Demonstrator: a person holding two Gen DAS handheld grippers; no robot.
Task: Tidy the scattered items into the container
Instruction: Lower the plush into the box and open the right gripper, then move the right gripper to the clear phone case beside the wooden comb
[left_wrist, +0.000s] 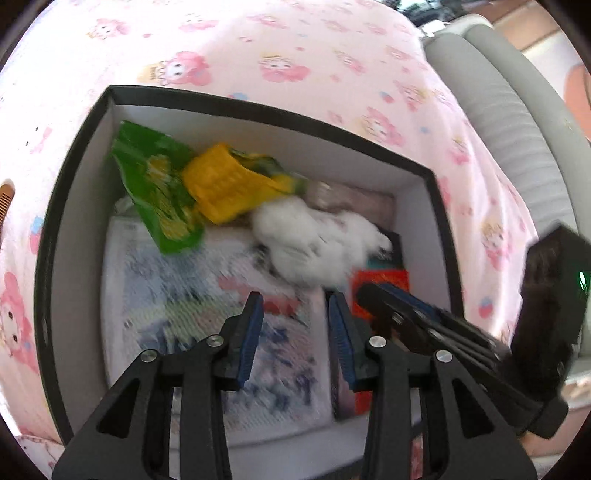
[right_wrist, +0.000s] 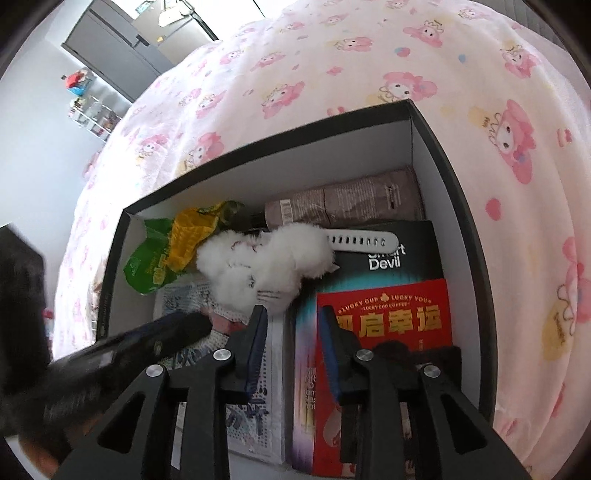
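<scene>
While both grippers hover over the box (right_wrist: 436, 122) | left gripper (left_wrist: 295, 317), right gripper (right_wrist: 291, 328): spread, empty | white plush (right_wrist: 266, 258) lies inside, frame centre | step: release done | next: locate any remaining loose item.

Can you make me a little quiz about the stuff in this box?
1. True or false: the fluffy white toy lies inside the box.
2. What colour is the carton nearest the right gripper? A blue, B red, C white.
3. Is anything held in the left gripper?

Key:
1. True.
2. B, red.
3. No, both grippers are open and empty.
</scene>
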